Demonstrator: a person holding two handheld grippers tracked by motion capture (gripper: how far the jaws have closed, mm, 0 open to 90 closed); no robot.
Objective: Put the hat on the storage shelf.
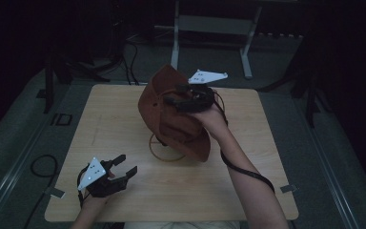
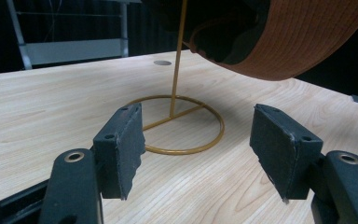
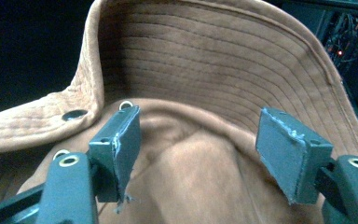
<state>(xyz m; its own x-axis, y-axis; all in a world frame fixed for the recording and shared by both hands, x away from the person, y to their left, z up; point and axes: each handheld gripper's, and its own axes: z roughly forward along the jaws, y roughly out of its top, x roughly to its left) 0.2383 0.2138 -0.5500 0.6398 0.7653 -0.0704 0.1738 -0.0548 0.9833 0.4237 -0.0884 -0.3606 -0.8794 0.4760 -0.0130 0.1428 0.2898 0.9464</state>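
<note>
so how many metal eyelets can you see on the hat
3 in the right gripper view: one dark eyelet on the brim at left, one above the left jaw, one low at left. Others may be hidden on the hat.

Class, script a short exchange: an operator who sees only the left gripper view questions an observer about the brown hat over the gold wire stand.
Operator: Is anything at the hat from the far side?
Observer: Yes, the right hand-held gripper is at its crown, just below the brim.
Operator: Are its jaws shut?
Observer: No, they stand wide open, with hat fabric showing between them.
Operator: Where is my left hand-held gripper on the table?
Observer: Near the front left corner, open and apart from the stand.
</note>
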